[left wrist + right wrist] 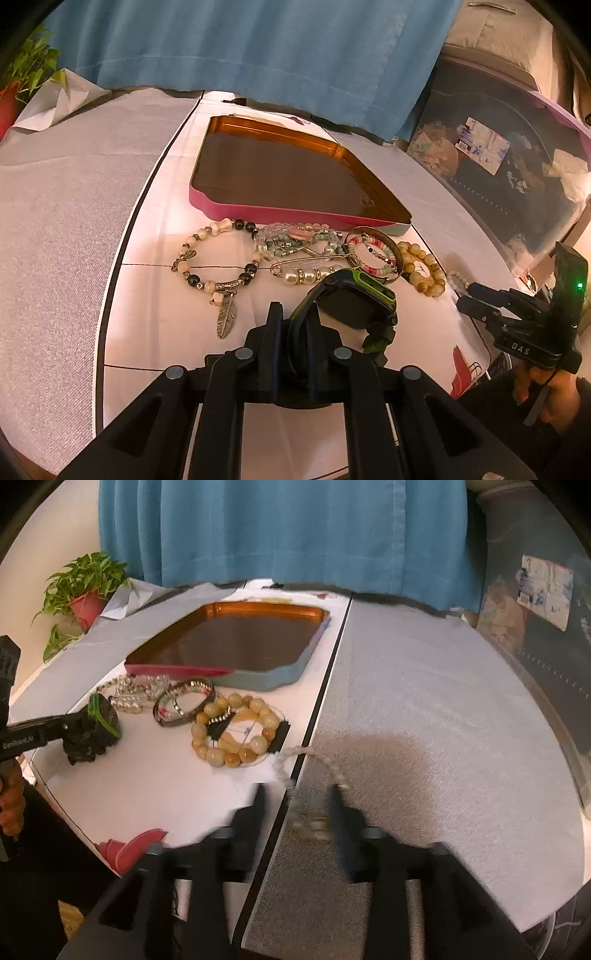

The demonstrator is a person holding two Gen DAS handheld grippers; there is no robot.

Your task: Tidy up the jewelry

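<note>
Two grippers work over a white table [155, 332] strewn with jewelry. The left gripper [295, 314] has its fingers pressed together on the strap of a black watch [354, 302] with green trim, holding it just in front of the row of bracelets; the right wrist view shows the same watch [94, 727] clamped at the tip of that gripper.

The right gripper [295, 794] has its fingers spread apart, with a pale bead strand [295, 753] trailing between them across the edge where the white surface meets a gray cloth [443, 738]; motion blur hides whether the fingers touch it.

Behind the watch, a black-and-white charm bracelet [214, 258] with a feather pendant lies to the left, a tangle of clear and green beads [295, 240] sits beside it, a pearl pin [310, 273] lies just below, and a metal bangle [373, 251] and a yellow bead bracelet [421, 269] rest to the right. A pink-sided tray [280, 218] with a brown floor stands just beyond them, with a blue curtain [258, 48] behind it.
</note>
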